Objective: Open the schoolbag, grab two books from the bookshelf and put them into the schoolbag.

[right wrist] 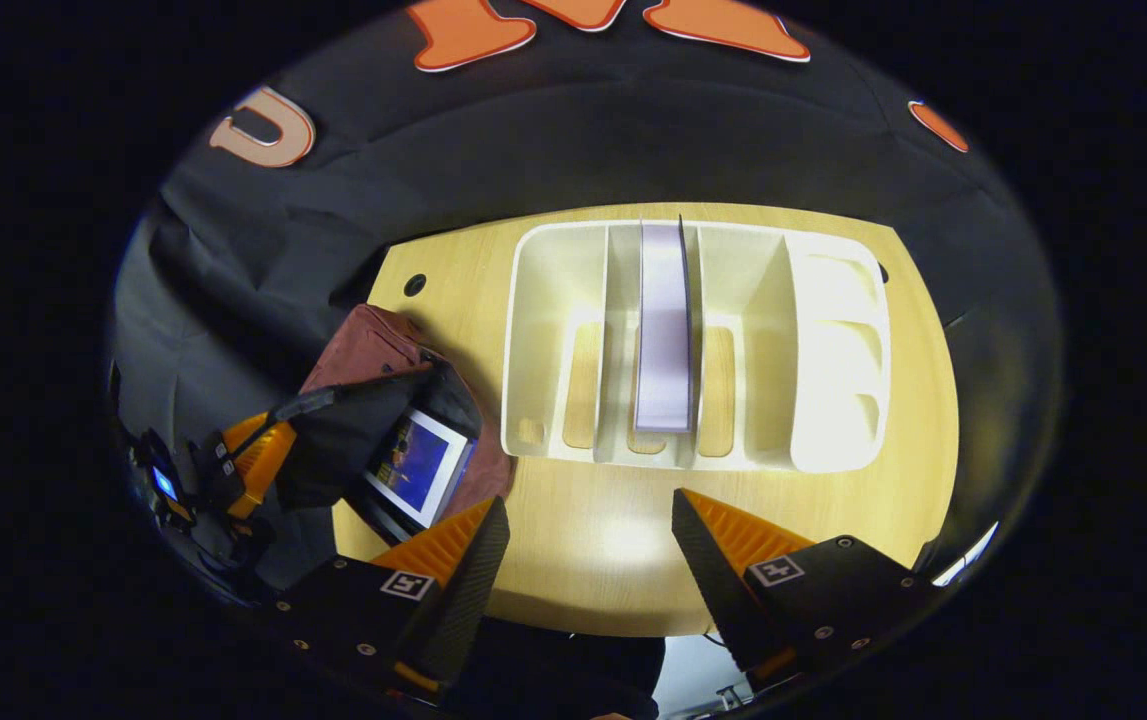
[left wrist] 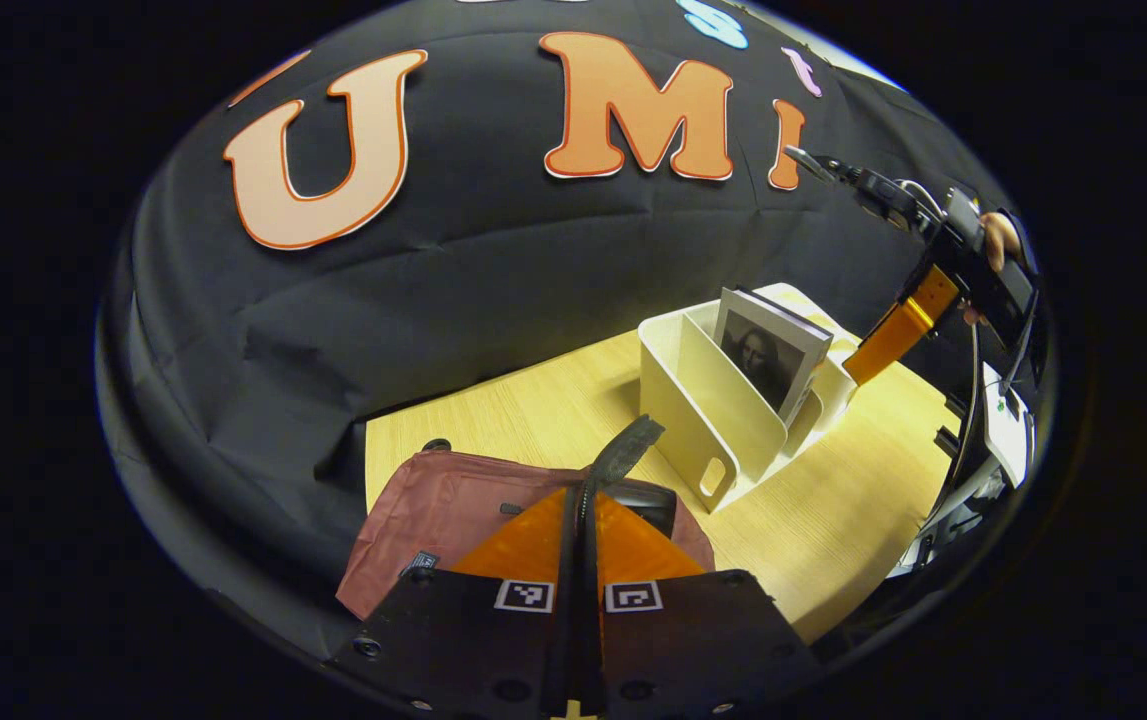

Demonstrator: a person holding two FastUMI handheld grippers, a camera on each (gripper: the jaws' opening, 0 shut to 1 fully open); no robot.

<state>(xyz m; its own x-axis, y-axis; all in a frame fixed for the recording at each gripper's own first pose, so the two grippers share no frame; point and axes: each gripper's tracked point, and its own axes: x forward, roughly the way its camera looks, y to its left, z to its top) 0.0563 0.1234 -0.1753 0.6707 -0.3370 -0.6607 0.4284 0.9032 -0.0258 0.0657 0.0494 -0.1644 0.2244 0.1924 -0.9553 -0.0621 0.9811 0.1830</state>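
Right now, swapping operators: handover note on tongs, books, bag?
Left tongs: shut on the schoolbag's black flap, holding it up.
Right tongs: open, empty, above the table in front of the white bookshelf.
Schoolbag: pink, left of the shelf, open, one book already in its mouth.
Second book: upright in a middle slot.
Left: grab it with the right tongs and put it in the bag.
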